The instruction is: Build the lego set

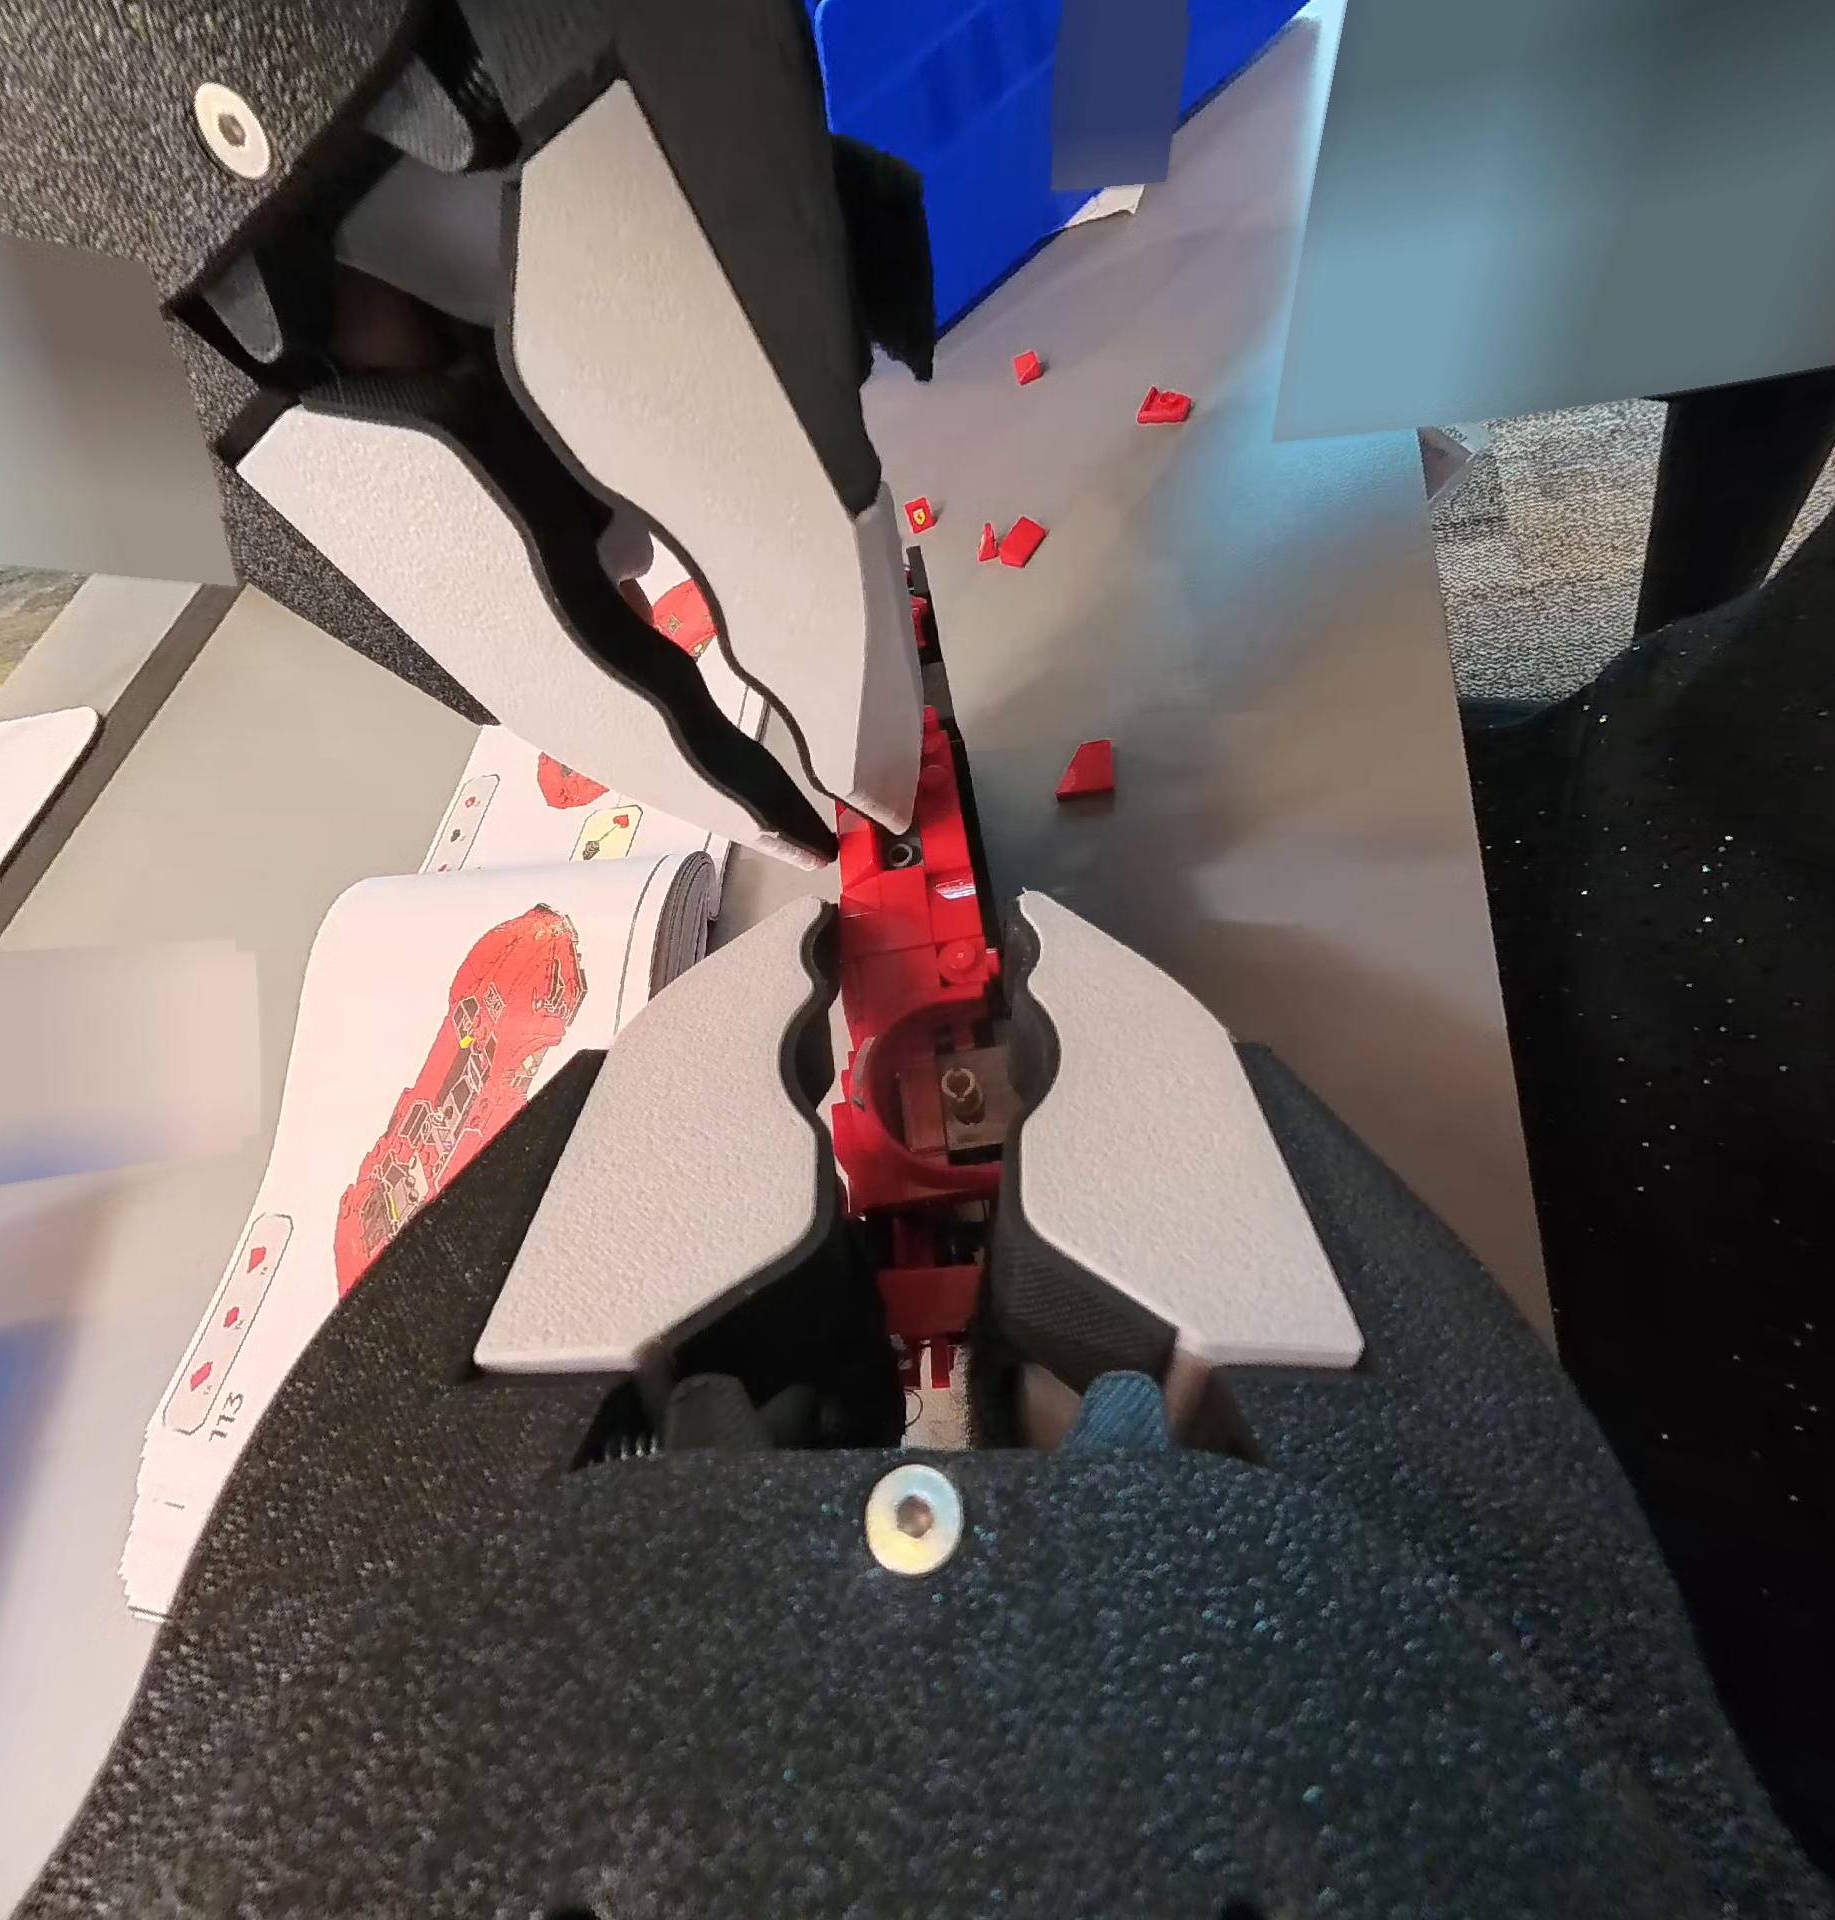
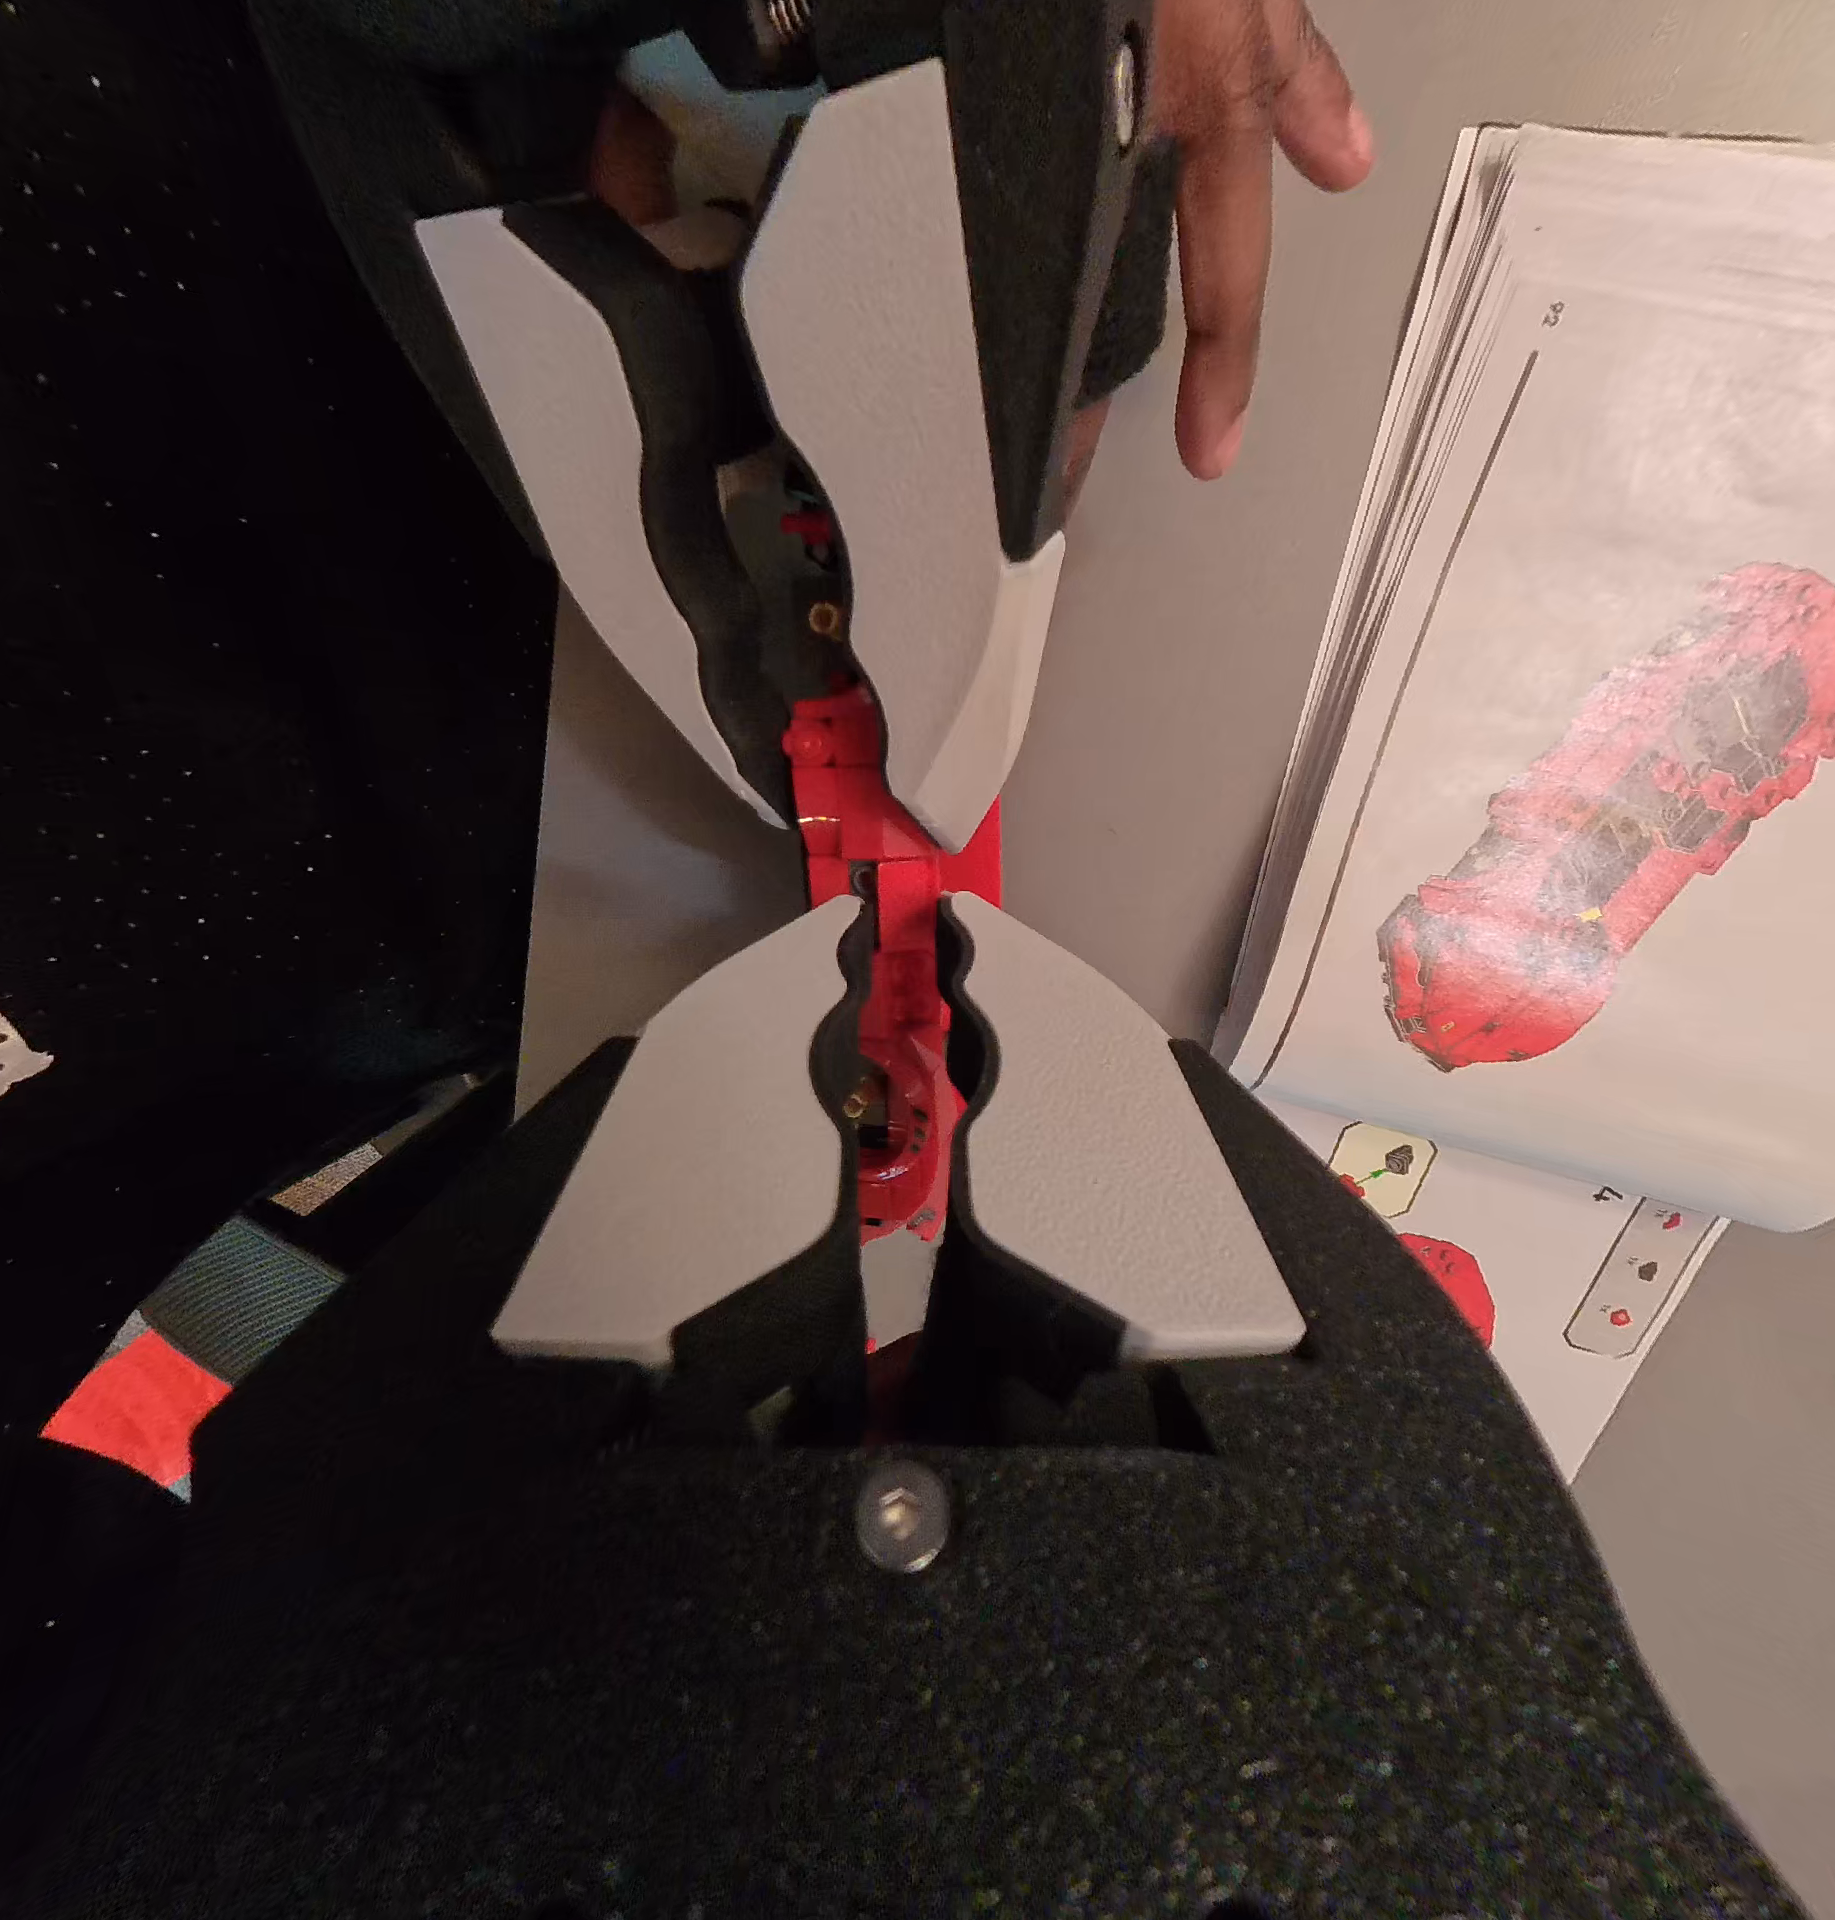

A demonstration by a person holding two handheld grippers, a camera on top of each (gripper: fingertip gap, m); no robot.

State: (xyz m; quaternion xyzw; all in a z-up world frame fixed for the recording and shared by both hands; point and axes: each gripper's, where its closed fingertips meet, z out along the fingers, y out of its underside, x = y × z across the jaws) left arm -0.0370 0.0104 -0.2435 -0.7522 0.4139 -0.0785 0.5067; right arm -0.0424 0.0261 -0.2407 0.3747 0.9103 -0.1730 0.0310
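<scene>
A partly built red lego car (image 1: 897, 961) is held on edge above the grey table (image 1: 1256, 831), gripped from both ends. My left gripper (image 1: 923, 914) is shut on its near end, where a wheel arch with a black axle pin shows between the fingers. My right gripper (image 1: 851, 836) comes down from the upper left, its tips closed on the car's upper side. In the right wrist view my right gripper (image 2: 902, 902) is shut on the red car (image 2: 897, 873), and my left gripper (image 2: 861, 831) clamps it from above, held by a hand (image 2: 1235, 208).
Several loose red pieces (image 1: 1084, 771) lie on the table beyond the car. The open instruction booklet (image 1: 456, 1039) lies to the left and also shows in the right wrist view (image 2: 1619, 727). A blue bin (image 1: 996, 135) stands at the back. The person's dark clothing (image 1: 1671, 935) is beside the table edge.
</scene>
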